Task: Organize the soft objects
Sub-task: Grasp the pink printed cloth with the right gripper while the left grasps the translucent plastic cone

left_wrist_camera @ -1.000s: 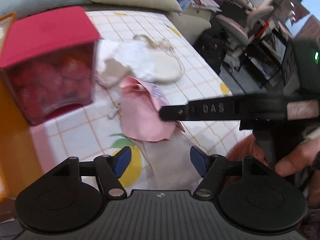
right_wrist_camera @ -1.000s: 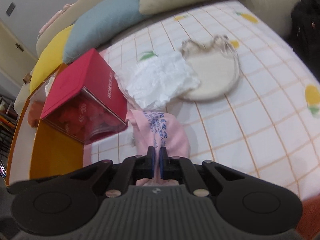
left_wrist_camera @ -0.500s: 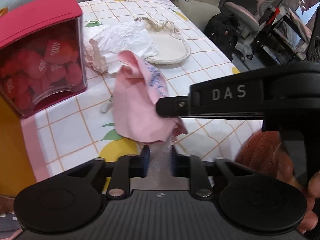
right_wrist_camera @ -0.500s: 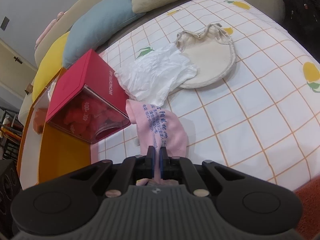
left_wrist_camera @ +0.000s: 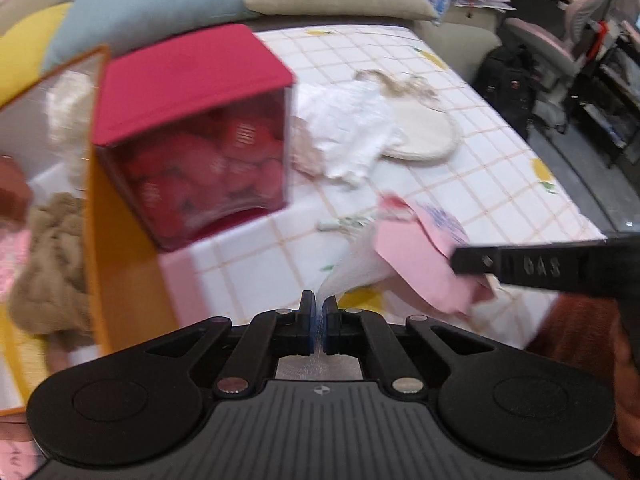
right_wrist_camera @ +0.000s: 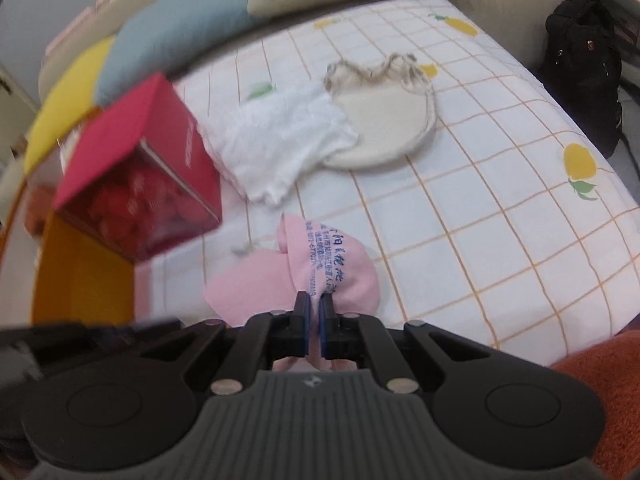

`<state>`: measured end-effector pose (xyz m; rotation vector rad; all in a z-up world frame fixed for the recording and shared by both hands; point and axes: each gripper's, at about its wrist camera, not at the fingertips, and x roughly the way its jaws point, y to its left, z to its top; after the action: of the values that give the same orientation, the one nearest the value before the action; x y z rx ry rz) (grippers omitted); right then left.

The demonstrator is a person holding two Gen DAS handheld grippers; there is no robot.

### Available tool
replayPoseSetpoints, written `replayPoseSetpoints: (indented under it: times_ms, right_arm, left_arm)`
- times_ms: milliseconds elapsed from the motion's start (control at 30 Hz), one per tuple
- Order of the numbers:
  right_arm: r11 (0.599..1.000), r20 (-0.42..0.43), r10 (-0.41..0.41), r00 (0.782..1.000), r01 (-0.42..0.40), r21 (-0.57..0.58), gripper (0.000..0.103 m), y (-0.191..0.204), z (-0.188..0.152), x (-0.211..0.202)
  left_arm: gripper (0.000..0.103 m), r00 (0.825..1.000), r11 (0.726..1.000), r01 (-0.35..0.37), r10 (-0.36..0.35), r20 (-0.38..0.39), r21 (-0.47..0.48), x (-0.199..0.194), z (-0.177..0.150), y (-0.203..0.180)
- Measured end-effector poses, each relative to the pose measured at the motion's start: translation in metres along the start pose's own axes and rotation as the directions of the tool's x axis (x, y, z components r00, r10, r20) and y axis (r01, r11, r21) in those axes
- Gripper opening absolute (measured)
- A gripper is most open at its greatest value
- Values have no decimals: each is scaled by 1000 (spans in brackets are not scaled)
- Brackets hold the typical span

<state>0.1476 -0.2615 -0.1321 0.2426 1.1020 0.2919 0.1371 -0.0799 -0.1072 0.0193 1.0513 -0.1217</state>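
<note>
Pinching the pink cloth from both ends now: your right gripper is clamped on its printed side, and your left gripper just snapped closed on its pale corner, above the checked surface.

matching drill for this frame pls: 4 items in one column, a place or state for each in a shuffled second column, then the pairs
Things:
1. pink cloth
2. white cloth
3. red-lidded box
4. brown fluffy item

Places/states:
A. inside the orange bin
B. lying partly over the round cream bag
C. pinched by the right gripper
D. clear walls, full of red packets, standing beside the orange bin

Pairs: 1-C, 2-B, 3-D, 4-A
</note>
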Motion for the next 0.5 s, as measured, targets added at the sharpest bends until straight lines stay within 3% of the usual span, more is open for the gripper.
replayPoseSetpoints:
  times_ms: [133, 200, 267, 333, 400, 500]
  right_arm:
    - [999, 0, -26, 1000, 26, -43, 12, 4, -2, 3]
    - [998, 15, -35, 999, 36, -54, 42, 5, -2, 3]
    - [996, 28, -49, 998, 51, -74, 54, 8, -1, 5]
    - [993, 26, -64, 998, 66, -95, 56, 12, 0, 10]
    - [991, 20, -68, 997, 70, -113, 70, 14, 2, 19]
    - [989, 22, -68, 997, 70, -130, 74, 18, 7, 31]
  left_arm:
    - [3, 1000, 1000, -14, 15, 15, -26, -3, 1, 8]
    - [3, 1000, 999, -18, 19, 20, -29, -2, 2, 9]
    - [3, 999, 999, -25, 26, 28, -39, -2, 4, 11]
    - [3, 999, 999, -18, 19, 35, -43, -2, 4, 12]
    - [3, 999, 999, -21, 23, 42, -44, -1, 4, 11]
    - [3, 999, 999, -20, 22, 48, -45, 0, 3, 11]
